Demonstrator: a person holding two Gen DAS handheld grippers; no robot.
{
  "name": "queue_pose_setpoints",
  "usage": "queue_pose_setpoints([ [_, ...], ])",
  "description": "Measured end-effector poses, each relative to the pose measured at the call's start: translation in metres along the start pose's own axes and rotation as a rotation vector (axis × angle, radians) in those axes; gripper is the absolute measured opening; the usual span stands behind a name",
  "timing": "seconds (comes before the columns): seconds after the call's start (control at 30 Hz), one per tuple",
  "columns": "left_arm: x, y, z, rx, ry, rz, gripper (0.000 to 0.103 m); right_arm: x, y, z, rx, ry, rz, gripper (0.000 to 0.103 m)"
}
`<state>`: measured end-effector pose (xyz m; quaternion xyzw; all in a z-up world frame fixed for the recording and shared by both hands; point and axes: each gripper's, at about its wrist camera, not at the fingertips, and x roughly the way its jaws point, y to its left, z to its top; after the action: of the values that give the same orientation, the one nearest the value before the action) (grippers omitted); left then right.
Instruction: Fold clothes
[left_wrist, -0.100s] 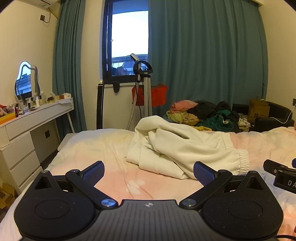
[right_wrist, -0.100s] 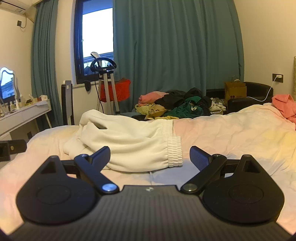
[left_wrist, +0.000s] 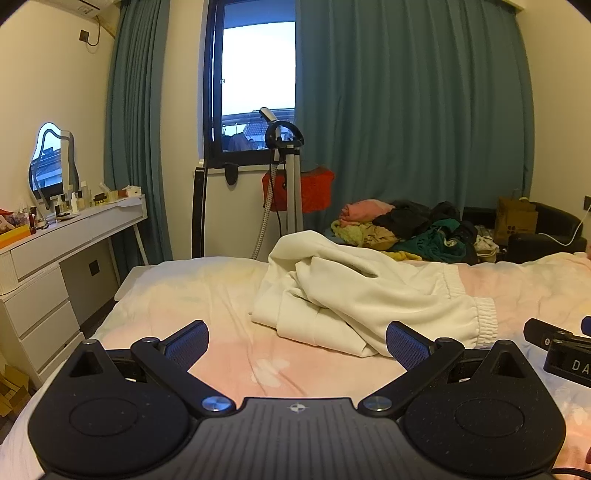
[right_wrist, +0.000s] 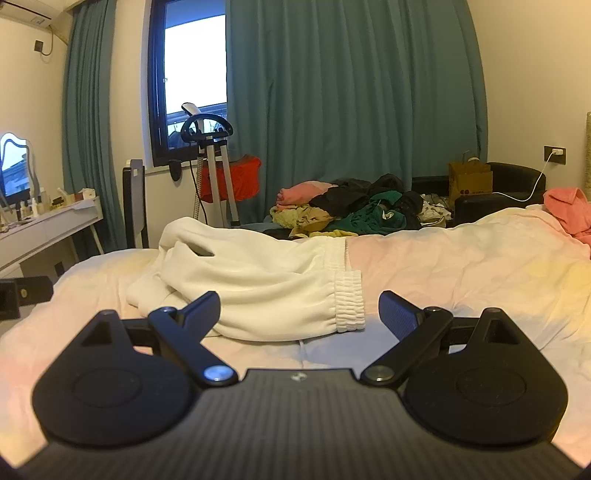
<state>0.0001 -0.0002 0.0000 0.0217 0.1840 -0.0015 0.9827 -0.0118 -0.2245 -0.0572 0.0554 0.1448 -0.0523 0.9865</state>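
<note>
Two spread grippers (left gripper (left_wrist: 297, 343), right gripper (right_wrist: 299, 308)), cream sweatpants (right_wrist: 258, 280) rumpled, cuff edge nearest

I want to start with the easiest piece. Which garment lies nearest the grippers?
The cream sweatpants, spread alone on the bed just ahead of both open grippers. The other clothes sit heaped in the pile beyond the bed's far edge.

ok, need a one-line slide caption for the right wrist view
Open right hand-held gripper poised before crumpled cream sweatpants on the pink bedspread, unfolded clothes pile behind.
</note>
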Motion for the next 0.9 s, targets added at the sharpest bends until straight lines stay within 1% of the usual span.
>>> queue_pose_setpoints([
  [0.13,-0.001,-0.003,-0.001,0.012,-0.012,0.004,0.103,0.000,0.003,-0.001,-0.013,-0.003,-0.006,0.094],
  [0.23,-0.007,0.011,-0.002,-0.007,-0.023,-0.009,0.103,-0.001,0.005,-0.002,-0.023,-0.007,-0.011,0.094],
  [0.3,-0.005,0.002,0.000,0.019,-0.022,0.009,0.103,-0.002,0.004,-0.003,-0.018,-0.007,-0.010,0.094],
  [0.4,-0.002,0.000,-0.002,0.024,-0.021,0.013,0.103,0.000,0.003,-0.002,-0.008,0.000,-0.010,0.094],
  [0.9,-0.001,0.006,-0.001,0.008,-0.020,0.015,0.103,-0.001,0.004,-0.001,-0.019,0.001,-0.013,0.094],
])
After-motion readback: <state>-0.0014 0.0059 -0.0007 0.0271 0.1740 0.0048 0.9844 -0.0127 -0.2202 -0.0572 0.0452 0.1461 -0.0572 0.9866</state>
